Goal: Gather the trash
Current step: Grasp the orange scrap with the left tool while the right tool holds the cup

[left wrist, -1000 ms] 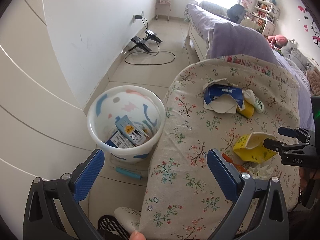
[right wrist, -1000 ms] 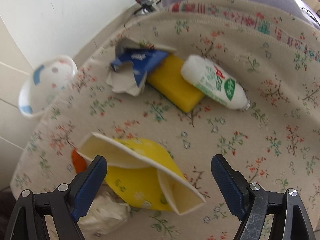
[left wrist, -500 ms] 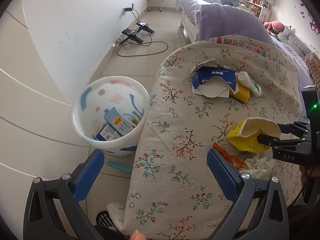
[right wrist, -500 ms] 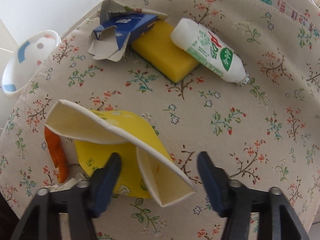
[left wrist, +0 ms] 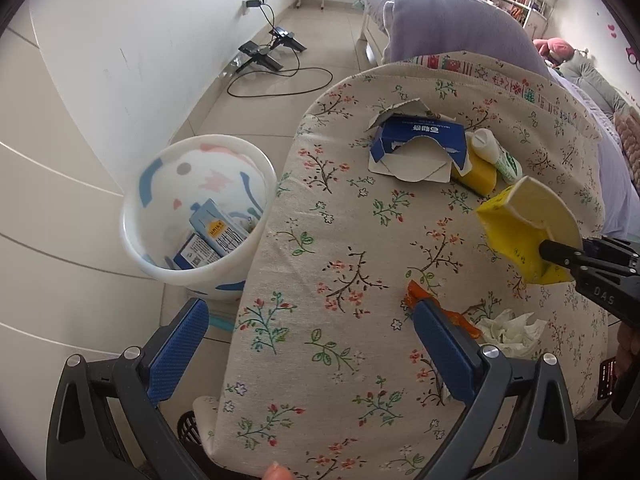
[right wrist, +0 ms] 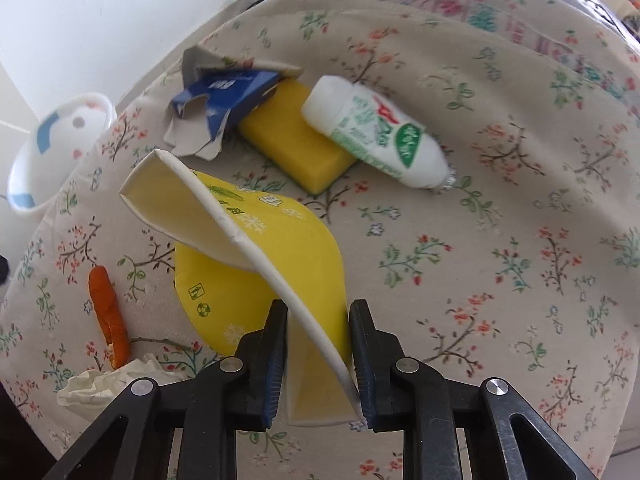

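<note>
My right gripper [right wrist: 318,320] is shut on a crushed yellow paper cup [right wrist: 256,248] and holds it just above the floral tablecloth [right wrist: 500,280]; the cup also shows in the left wrist view [left wrist: 520,232]. My left gripper [left wrist: 312,344] is open and empty over the table's near edge. A torn blue box [left wrist: 416,140], a yellow sponge [right wrist: 296,136], a white bottle [right wrist: 376,132], an orange wrapper [right wrist: 108,316] and a crumpled tissue [left wrist: 508,332] lie on the cloth. A white trash bin [left wrist: 192,216] with cartons inside stands on the floor left of the table.
A white wall [left wrist: 120,60] runs behind the bin. Cables and black devices [left wrist: 272,60] lie on the tiled floor farther back. A bed with purple bedding [left wrist: 452,20] stands beyond the table.
My right gripper closed on the yellow cup and lifted it slightly off the cloth. The left gripper shifted right over the table and stayed open.
</note>
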Demonstrator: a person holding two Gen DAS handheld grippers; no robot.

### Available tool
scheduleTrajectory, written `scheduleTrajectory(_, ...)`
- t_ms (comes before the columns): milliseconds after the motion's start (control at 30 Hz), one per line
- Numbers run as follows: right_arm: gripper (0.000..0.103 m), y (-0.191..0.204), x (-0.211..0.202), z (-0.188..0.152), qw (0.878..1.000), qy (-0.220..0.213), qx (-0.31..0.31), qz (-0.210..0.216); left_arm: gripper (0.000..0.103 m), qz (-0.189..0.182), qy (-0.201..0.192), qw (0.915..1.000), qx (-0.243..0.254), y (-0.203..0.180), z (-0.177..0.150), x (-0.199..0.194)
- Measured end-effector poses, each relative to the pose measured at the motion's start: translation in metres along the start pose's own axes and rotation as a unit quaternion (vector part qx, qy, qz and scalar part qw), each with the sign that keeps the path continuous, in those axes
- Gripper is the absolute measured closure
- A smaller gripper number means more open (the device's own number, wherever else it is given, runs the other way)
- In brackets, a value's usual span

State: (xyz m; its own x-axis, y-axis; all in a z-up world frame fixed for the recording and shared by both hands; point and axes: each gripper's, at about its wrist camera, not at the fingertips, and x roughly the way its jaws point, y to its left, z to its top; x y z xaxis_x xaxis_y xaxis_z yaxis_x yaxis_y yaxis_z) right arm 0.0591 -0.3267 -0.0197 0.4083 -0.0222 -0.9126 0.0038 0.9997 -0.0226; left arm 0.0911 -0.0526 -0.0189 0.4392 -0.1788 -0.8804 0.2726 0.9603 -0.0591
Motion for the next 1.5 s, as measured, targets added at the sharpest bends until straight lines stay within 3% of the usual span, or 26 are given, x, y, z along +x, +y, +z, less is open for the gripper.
scheduleTrajectory(133,0.076,-0.007,-0.005,-0.002,1.000,-0.004,0.011,0.004,0.008,-0.019,0.014,0.9997,-0.004,-0.012,-0.001,0.010)
scheduleTrajectory(300,0.076,-0.017,-0.013,-0.005,1.000,-0.009,0.024,0.007,0.041,-0.061,0.038,0.9973,-0.011,-0.031,-0.004,0.029)
scheduleTrajectory(400,0.076,-0.022,-0.016,-0.007,0.999,-0.012,0.030,0.007,0.050,-0.068,0.051,0.9962,-0.019,-0.041,-0.004,0.041)
scheduleTrajectory(933,0.075,-0.034,-0.021,-0.013,0.999,-0.016,0.042,0.004,0.057,-0.057,0.058,0.9965,-0.019,-0.063,0.000,0.064)
scheduleTrajectory(1167,0.075,-0.032,-0.020,-0.012,0.999,-0.017,0.045,0.003,0.091,-0.057,0.049,0.9971,0.015,-0.071,0.001,0.062)
scheduleTrajectory(1500,0.075,-0.031,-0.027,-0.008,0.998,-0.034,0.055,0.010,0.093,-0.055,0.010,0.9984,0.001,-0.054,0.011,0.034)
